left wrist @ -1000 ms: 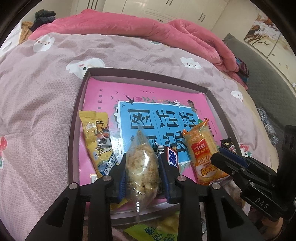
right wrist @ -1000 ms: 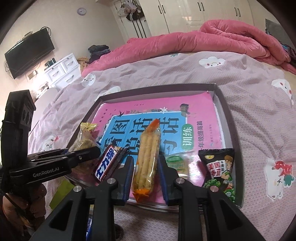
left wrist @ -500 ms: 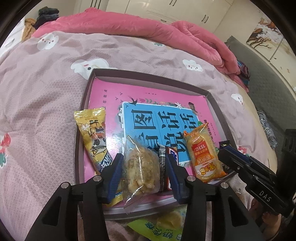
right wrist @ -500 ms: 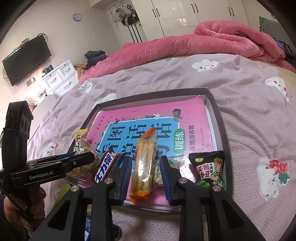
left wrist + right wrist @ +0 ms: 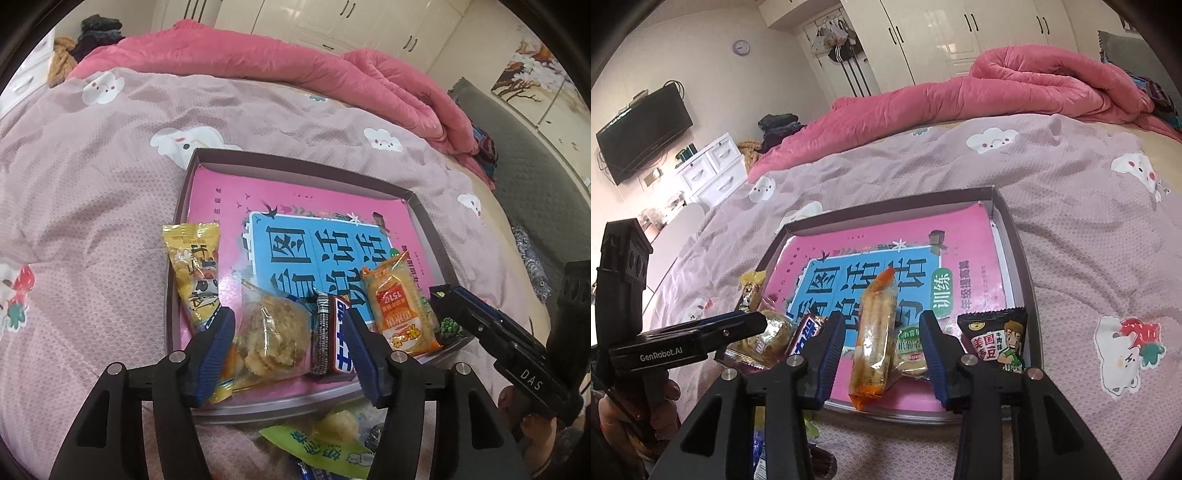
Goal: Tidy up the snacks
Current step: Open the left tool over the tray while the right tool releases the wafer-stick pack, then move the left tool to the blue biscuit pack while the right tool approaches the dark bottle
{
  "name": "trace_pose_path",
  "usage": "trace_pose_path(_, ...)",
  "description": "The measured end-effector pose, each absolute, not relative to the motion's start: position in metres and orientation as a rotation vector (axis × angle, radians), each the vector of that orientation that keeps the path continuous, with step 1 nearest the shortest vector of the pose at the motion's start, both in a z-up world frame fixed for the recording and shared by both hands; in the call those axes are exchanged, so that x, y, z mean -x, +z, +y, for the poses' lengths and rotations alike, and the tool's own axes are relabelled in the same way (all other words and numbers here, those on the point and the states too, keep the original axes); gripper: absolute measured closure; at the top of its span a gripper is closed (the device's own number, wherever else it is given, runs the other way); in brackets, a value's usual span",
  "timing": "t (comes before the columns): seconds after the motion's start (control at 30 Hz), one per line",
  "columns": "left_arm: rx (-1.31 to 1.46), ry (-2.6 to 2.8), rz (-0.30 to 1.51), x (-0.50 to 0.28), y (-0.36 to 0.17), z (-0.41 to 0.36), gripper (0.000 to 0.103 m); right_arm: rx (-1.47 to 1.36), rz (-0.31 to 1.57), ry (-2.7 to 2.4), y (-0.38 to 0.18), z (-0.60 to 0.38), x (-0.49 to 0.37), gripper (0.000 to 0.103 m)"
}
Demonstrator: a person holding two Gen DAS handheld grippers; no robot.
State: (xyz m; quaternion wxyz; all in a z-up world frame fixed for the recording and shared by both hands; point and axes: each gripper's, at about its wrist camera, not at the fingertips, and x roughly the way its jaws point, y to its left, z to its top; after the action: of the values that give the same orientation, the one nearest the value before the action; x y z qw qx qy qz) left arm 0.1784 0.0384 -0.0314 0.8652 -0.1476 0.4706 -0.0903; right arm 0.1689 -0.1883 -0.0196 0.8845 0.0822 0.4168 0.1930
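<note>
Snacks lie untouched between both grippers' just-opened fingers (image 5: 221, 339): cracker bag (image 5: 271, 336), orange packet (image 5: 873, 332).

Glossy plastic snack wrappers (image 5: 400, 306); textured cloth bedspread (image 5: 92, 206).

Bed (image 5: 92, 221) with cloud-print cover; on it a tray (image 5: 424, 218), a pink quilt (image 5: 997, 88), green packet (image 5: 317, 446) by tray's near edge.

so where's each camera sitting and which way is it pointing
left wrist: on the left gripper, looking down along its open fingers at the clear snack bag in the tray; the right gripper shows at the right.
right wrist: on the right gripper, looking down at the orange packet; the left gripper shows at the left.
shared: tray, pink book, both packets.
</note>
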Motion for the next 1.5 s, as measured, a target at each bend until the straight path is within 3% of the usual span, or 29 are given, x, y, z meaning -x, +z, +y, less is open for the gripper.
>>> trace_pose_path(0.13,0.316,-0.19,0.975,-0.174,-0.026,0.041,0.039,-0.185,0.846,0.402,-0.015,-0.192,-0.168,0.059)
trace_pose_path(0.27,0.326,-0.193,0.964,-0.171,-0.021,0.043,0.031,-0.204,0.836,0.405,-0.013,-0.194,-0.166,0.058)
trace_pose_path(1.5,0.303,-0.189,0.905,-0.126,0.015,0.051,0.027,-0.209,0.704,0.414,0.031,-0.216,-0.123,0.042)
